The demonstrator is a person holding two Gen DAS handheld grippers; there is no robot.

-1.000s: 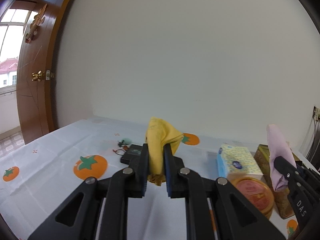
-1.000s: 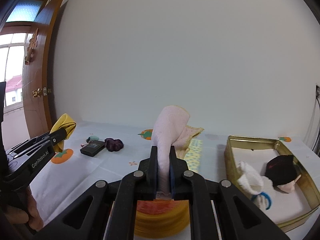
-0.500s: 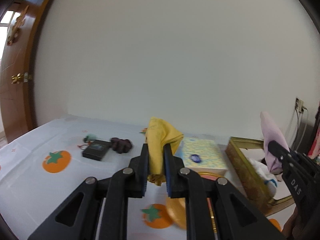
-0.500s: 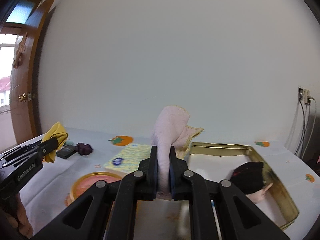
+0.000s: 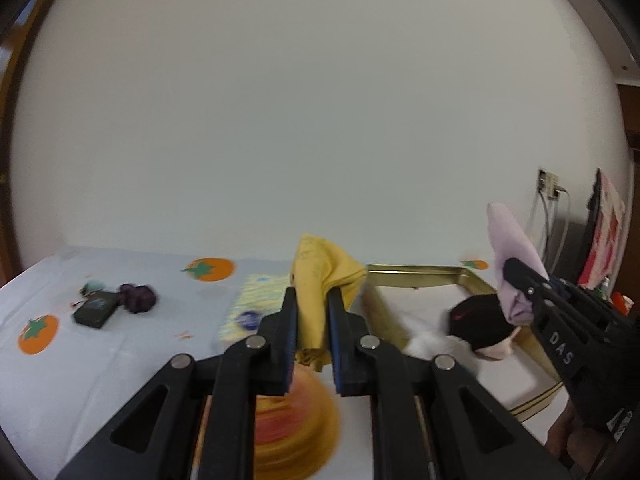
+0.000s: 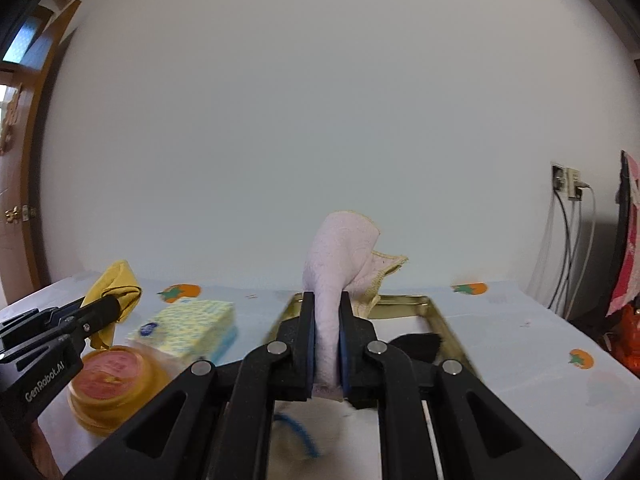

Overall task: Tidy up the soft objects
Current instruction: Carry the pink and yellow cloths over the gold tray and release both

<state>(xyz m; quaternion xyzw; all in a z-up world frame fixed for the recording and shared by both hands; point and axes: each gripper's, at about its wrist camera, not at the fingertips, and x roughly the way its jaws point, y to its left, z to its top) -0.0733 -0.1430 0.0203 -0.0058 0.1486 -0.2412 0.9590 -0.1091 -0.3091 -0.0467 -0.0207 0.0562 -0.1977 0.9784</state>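
My left gripper (image 5: 313, 312) is shut on a folded yellow cloth (image 5: 320, 276) that stands up between its pads, above the table. My right gripper (image 6: 326, 316) is shut on a pale pink cloth (image 6: 340, 256) with a yellow-stitched edge, held over the gold tray (image 6: 404, 301). From the left wrist view the gold tray (image 5: 416, 270) lies to the right, holding a black soft item (image 5: 476, 324) and something white (image 5: 424, 346). The right gripper with its pink cloth (image 5: 514, 252) shows there at the right; the left gripper with its yellow cloth (image 6: 116, 286) shows at the left of the right wrist view.
A tissue pack (image 6: 188, 326) and a round orange-lidded tin (image 6: 114, 376) sit left of the tray. Farther left lie a small black box (image 5: 96, 310) and a dark purple item (image 5: 138, 298). The cloth-covered table (image 6: 520, 328) meets a wall with a socket and cables (image 6: 568, 188) at right.
Both grippers have swung to the right across the table, still shut on their cloths. The gold tray has come into the middle of the views and the door has slid out at left.
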